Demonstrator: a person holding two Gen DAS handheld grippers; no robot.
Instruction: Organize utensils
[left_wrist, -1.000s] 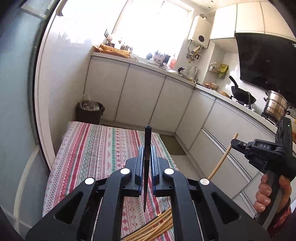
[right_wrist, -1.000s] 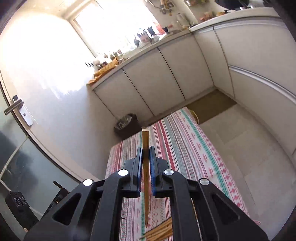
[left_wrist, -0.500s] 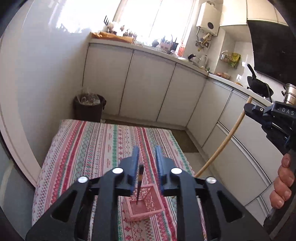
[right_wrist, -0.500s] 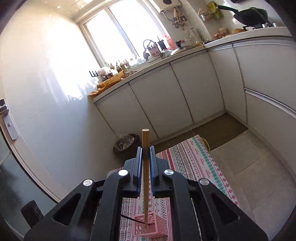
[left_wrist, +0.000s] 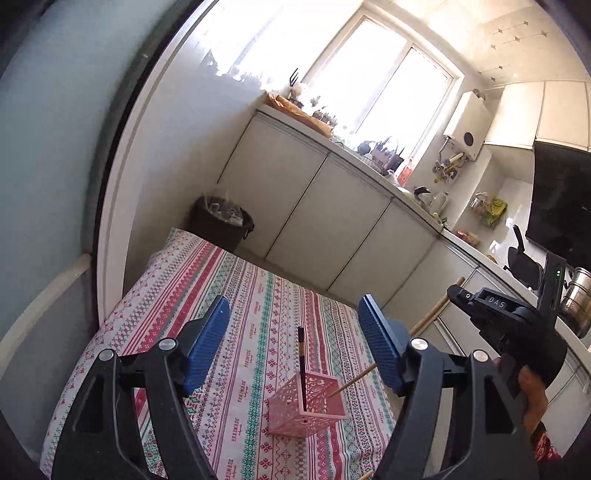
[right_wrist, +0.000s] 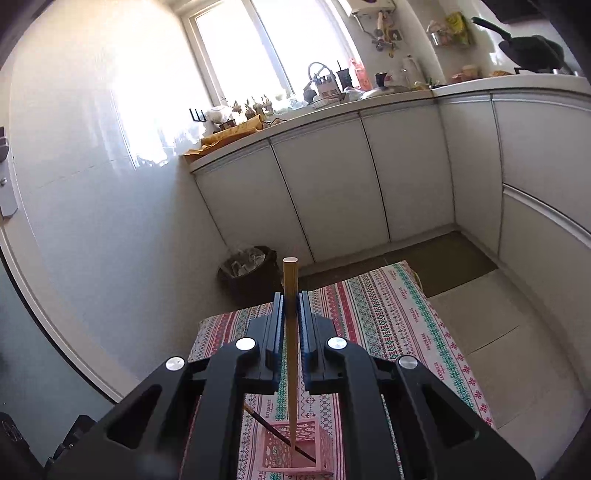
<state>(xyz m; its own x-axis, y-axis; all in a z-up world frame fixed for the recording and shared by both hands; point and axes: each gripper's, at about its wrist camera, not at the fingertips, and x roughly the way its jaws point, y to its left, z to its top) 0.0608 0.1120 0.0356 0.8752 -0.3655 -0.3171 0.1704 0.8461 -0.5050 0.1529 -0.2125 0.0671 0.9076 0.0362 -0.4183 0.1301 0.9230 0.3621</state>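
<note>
A pink lattice basket (left_wrist: 307, 404) stands on the striped tablecloth (left_wrist: 236, 302). A black chopstick (left_wrist: 301, 354) stands in it, free of any grip. My left gripper (left_wrist: 295, 332) is open and empty above the basket. My right gripper (right_wrist: 291, 314) is shut on a wooden chopstick (right_wrist: 290, 332), whose lower tip reaches into the basket (right_wrist: 295, 454), beside the black chopstick (right_wrist: 273, 430). In the left wrist view the right gripper (left_wrist: 458, 295) is at the right, with the wooden chopstick (left_wrist: 432, 314) slanting down to the basket.
White kitchen cabinets (right_wrist: 332, 184) run along the back and right. A dark waste bin (left_wrist: 221, 221) stands on the floor beyond the table's far left corner. The table's right edge (right_wrist: 454, 350) drops to the tiled floor.
My left gripper opened and let go of the black chopstick, which now stands in the basket. My right gripper lowered the wooden chopstick so its tip is in the basket.
</note>
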